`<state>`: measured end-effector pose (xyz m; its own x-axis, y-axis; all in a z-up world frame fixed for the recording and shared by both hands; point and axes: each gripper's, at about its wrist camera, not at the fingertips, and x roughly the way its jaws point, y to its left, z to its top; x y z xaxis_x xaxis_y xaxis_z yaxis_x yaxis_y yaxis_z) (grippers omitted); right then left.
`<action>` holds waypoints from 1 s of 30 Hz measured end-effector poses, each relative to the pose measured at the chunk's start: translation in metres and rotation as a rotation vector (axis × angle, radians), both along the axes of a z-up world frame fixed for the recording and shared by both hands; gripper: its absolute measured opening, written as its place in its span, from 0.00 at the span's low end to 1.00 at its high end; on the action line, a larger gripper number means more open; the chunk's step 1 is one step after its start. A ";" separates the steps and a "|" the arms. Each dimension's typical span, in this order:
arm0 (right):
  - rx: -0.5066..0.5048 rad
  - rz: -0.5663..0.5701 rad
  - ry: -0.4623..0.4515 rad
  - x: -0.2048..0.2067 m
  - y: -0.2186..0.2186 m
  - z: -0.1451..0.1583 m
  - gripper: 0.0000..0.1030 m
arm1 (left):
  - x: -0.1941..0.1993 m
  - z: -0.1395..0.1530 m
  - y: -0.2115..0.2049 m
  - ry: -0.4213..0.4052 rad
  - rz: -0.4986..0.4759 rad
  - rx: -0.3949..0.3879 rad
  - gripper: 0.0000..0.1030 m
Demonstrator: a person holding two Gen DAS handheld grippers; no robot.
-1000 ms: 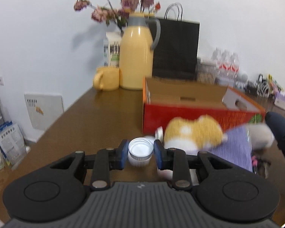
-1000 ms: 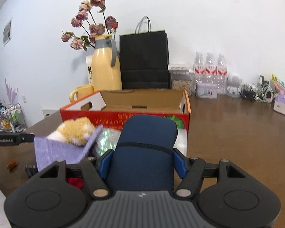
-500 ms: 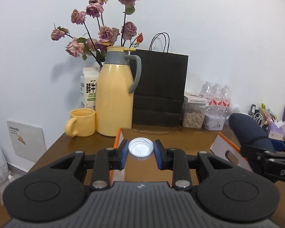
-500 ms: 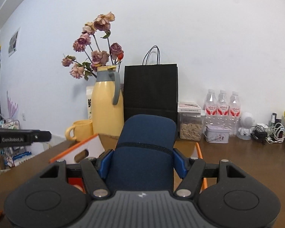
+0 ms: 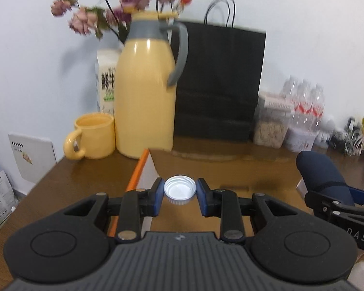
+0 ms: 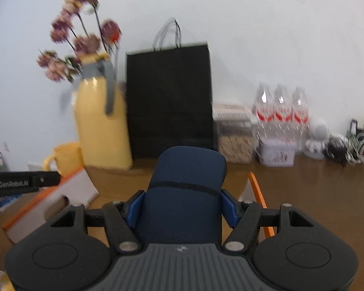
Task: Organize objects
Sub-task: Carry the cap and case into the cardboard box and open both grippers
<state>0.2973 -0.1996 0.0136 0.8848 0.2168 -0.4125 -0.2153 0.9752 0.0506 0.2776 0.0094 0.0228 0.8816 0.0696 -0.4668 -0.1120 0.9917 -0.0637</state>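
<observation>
Brown table, orange-edged box under both loaded fingers.

Bare table is lying open to the right of the cardboard box. Behind it, the yellow jug, mug, black bag and water bottles are blocking the wall side.

I'm reading "GenRobot.AI" in white on the black left gripper arm in the right wrist view. I'm seeing "DAS" on the right gripper arm. The carton is showing print too blurred to read.
</observation>
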 end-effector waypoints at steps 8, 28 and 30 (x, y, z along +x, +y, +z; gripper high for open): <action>-0.034 0.016 0.094 0.007 0.005 -0.019 0.63 | 0.003 -0.018 -0.006 0.063 -0.032 0.031 0.29; 0.013 0.040 0.004 -0.015 -0.001 -0.002 1.00 | -0.030 0.004 -0.007 -0.135 -0.019 0.018 1.00; 0.013 0.036 -0.012 -0.018 -0.002 0.003 1.00 | -0.036 0.010 -0.008 -0.159 -0.027 0.017 1.00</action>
<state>0.2791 -0.2018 0.0163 0.8810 0.2542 -0.3991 -0.2512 0.9660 0.0608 0.2418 0.0018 0.0332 0.9459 0.0513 -0.3204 -0.0749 0.9953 -0.0618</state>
